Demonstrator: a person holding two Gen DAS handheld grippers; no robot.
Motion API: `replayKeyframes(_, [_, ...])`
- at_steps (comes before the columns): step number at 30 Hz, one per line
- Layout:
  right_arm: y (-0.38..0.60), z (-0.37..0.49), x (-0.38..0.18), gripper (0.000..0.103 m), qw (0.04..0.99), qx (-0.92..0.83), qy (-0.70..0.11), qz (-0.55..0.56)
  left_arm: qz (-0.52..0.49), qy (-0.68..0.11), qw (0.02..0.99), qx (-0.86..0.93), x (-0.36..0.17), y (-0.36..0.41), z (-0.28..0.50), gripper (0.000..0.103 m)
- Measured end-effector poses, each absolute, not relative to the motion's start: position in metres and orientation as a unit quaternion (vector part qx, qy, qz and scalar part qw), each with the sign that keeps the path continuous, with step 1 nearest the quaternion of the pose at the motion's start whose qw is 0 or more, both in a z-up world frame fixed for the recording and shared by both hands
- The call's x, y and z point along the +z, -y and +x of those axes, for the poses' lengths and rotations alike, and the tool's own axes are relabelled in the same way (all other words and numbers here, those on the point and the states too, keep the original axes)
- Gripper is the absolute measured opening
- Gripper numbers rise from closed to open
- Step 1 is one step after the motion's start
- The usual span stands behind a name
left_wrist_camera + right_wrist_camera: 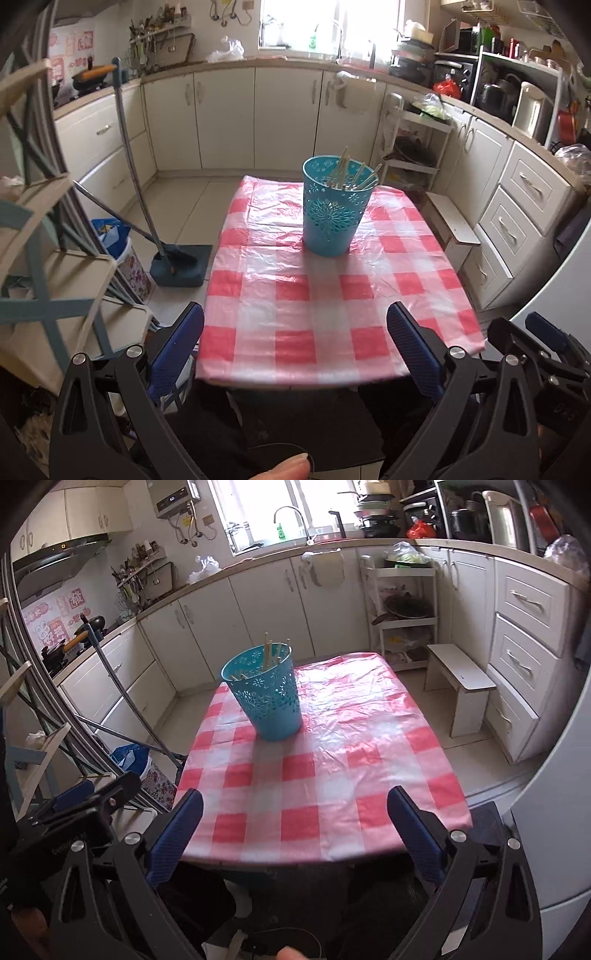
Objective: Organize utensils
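Note:
A turquoise perforated holder (pixel 334 208) stands upright on the far half of a table with a red-and-white checked cloth (pixel 325 306). Several chopsticks (pixel 354 173) stick out of its top. In the right wrist view the same holder (pixel 267 694) stands far left on the cloth (pixel 332 775), chopsticks (pixel 271 651) inside. My left gripper (pixel 295 341) hangs over the table's near edge, jaws wide open and empty. My right gripper (pixel 295 823) is likewise open and empty at the near edge. Each gripper shows at the side of the other's view.
A broom and dustpan (pixel 177 258) lean left of the table beside a bin (pixel 125 254). A small white stool (pixel 461 686) stands to the right. Cabinets (pixel 258 118) line the back and right walls. A wooden rack (pixel 48 240) is close on the left.

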State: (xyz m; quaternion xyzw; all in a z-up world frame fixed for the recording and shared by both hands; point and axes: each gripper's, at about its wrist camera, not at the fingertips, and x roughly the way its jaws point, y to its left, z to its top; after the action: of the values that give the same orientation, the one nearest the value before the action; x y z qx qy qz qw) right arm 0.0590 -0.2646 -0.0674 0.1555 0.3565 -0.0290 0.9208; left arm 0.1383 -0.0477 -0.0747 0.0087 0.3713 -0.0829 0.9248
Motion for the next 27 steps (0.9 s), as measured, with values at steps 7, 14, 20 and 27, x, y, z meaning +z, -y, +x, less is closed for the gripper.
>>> replayKeyframes(7, [0.243, -0.01, -0.051, 0.096, 0.938, 0.022, -0.314, 0.143, 0.022, -0.349, 0.933, -0.08, -0.054, 0.043, 0.082, 0.095])
replayKeyframes(14, [0.233, -0.037, -0.051, 0.096, 0.927, 0.004, -0.332, 0.171, 0.04, -0.331, 0.938, -0.089, -0.046, 0.039, 0.045, 0.095])
replayKeyframes(20, [0.23, -0.056, -0.053, 0.096, 0.925, -0.015, -0.333, 0.183, 0.048, -0.326, 0.94, -0.087, -0.041, 0.036, 0.025, 0.095])
replayKeyframes(27, [0.222, -0.076, -0.052, 0.096, 0.921, -0.02, -0.328, 0.209, 0.05, -0.325, 0.94, -0.093, -0.04, 0.033, 0.005, 0.095])
